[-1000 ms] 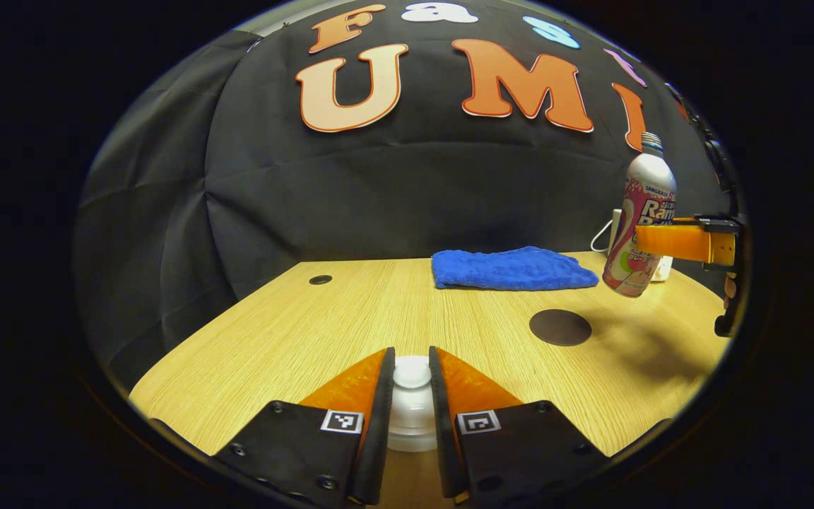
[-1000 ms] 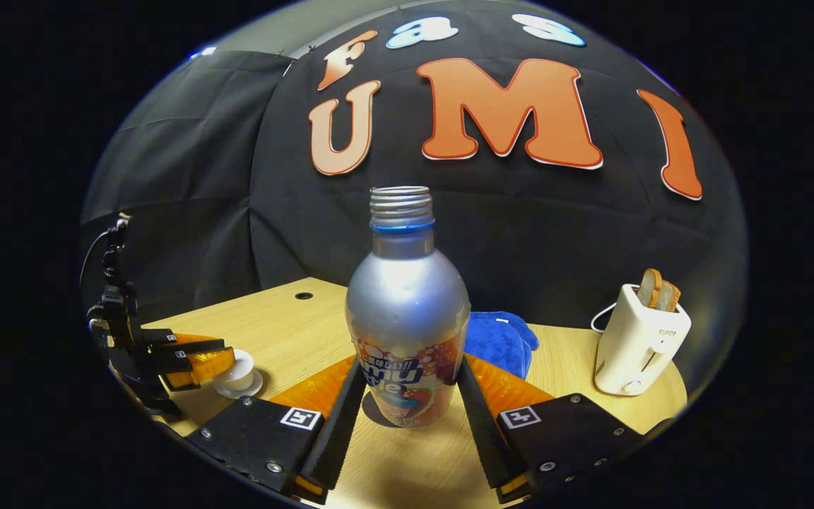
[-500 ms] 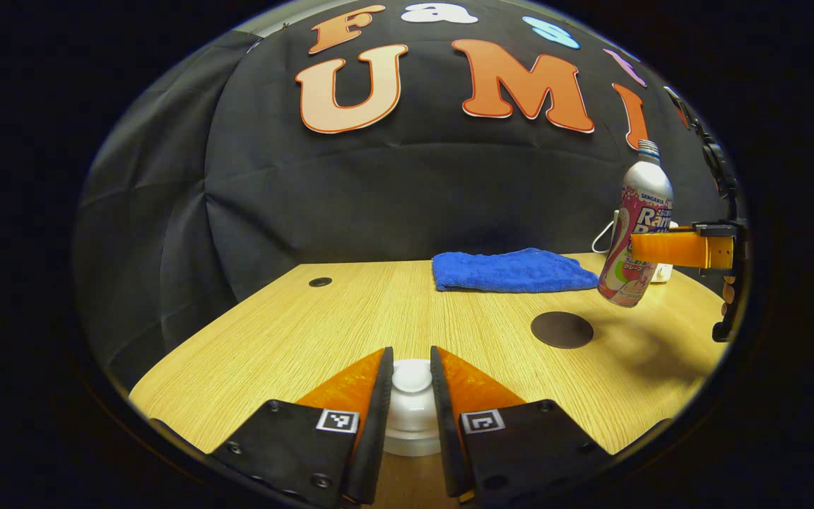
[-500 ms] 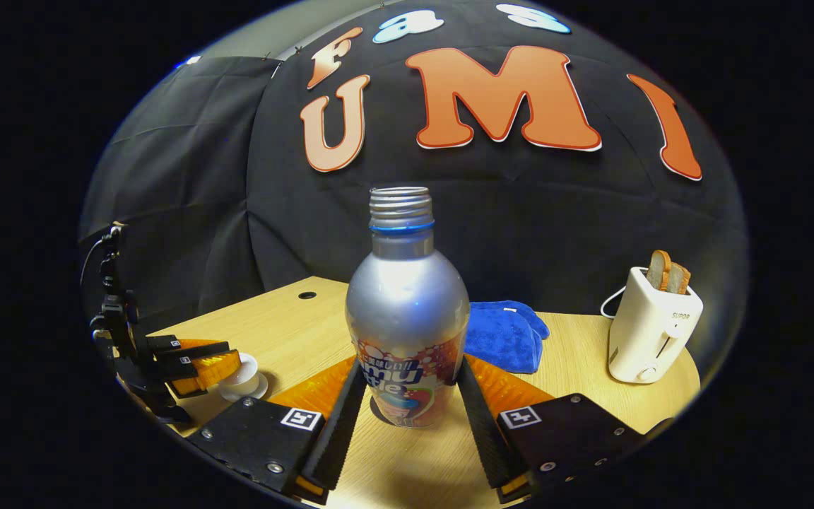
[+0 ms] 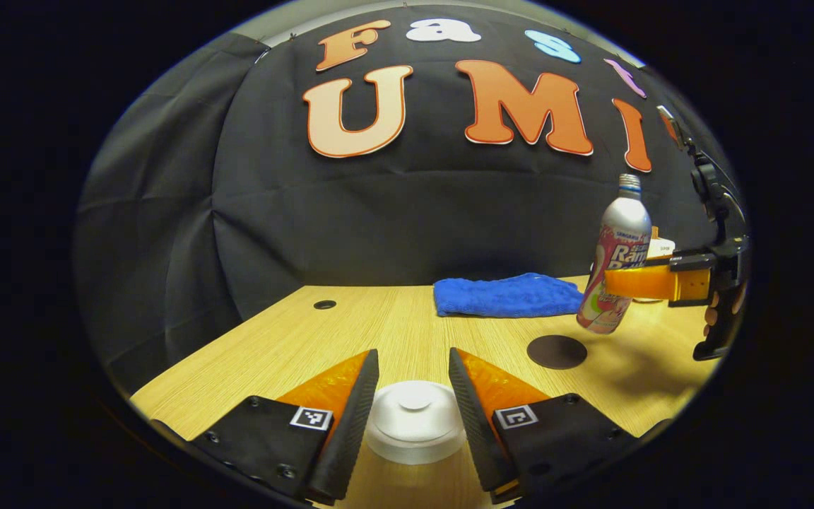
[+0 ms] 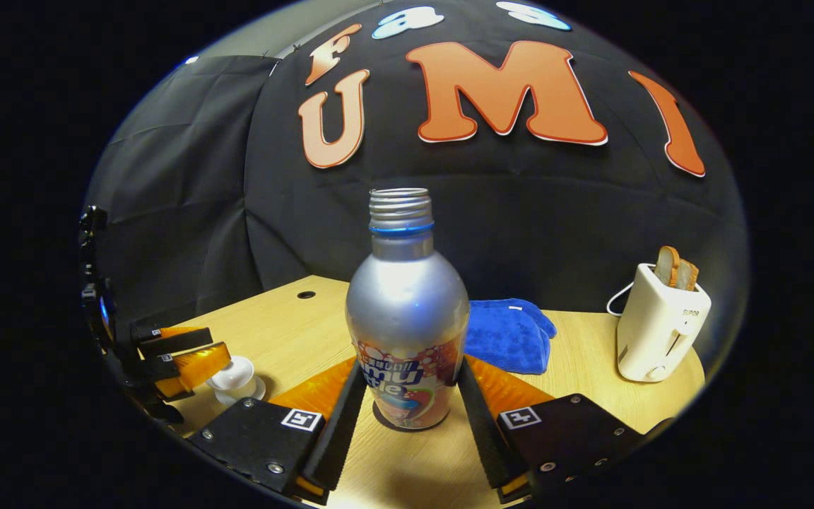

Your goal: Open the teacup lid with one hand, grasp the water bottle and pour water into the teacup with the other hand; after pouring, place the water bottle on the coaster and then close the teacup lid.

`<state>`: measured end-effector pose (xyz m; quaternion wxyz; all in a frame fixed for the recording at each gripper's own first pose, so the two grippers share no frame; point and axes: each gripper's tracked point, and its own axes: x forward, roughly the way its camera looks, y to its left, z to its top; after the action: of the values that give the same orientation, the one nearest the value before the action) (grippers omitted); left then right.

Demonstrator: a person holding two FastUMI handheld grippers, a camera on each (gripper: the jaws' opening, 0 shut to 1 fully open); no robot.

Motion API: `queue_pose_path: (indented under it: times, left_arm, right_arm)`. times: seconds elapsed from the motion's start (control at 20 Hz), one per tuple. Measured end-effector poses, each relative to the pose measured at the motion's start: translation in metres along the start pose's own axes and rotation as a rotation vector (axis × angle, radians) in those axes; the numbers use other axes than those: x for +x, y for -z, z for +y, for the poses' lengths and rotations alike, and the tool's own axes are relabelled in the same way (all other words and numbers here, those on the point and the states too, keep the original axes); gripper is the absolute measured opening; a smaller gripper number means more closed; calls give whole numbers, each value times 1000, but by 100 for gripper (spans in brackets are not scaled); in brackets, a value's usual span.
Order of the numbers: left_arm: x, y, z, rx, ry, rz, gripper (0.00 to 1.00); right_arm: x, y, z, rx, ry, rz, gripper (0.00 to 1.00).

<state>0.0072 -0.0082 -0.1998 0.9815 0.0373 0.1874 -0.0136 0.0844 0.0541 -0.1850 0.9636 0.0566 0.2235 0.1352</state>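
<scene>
Left gripper [image 5: 414, 396] sits at the bottom middle of the left gripper view with its fingers spread apart, released, with the white lid [image 5: 415, 418] sitting between them on the table [image 5: 294, 339] and gaps on both sides, so nothing is pinched. Whether a cup sits under that lid I can't tell from here. In the right gripper view the same lid [image 6: 234, 373] shows at lower left, just beside the left gripper [image 6: 188, 357]. Right gripper [image 6: 407, 403] is clenched on the bottle [image 6: 407, 311], both fingers pressed against its lower body, bottle upright, cap off, dead center of the frame. From the left gripper view the bottle [image 5: 613, 265] is at the right, tilted a bit, hanging above the table just up and right of the dark round coaster [image 5: 557, 351], not touching it. Blue cloth [image 5: 506, 295] lies at the back of the table, and a white toaster [image 6: 661, 322] with bread in it stands at the right of the right gripper view.
</scene>
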Motion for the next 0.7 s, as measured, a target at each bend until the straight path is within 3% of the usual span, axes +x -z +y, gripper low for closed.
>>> queue_pose_path:
  times: [0.25,0.3,0.35,0.4,0.5,0.6,0.65,0.7]
  left_arm:
    - [-6,-4,3,-13,-16,-18,63]
    - [-7,-5,5,-11,-21,-20,69]
    - [-9,-6,7,-10,-27,-27,63]
    - [-9,-6,9,-10,-28,-27,63]
    - [-10,-8,12,-14,-35,-32,71]
    - [-11,-10,14,-19,-45,-40,69]
    - [-11,-9,13,-24,-44,-40,72]
    - [-10,-10,13,-30,-42,-37,69]
  right_arm:
    - [33,24,5,8,10,54,76]
    - [40,28,4,15,12,62,77]
    - [45,33,4,23,15,71,77]
    - [50,38,3,35,17,84,77]
    - [59,48,2,64,24,113,77]
    - [63,47,1,80,27,111,77]
    - [62,48,1,83,32,115,77]
    - [62,48,1,89,37,122,76]
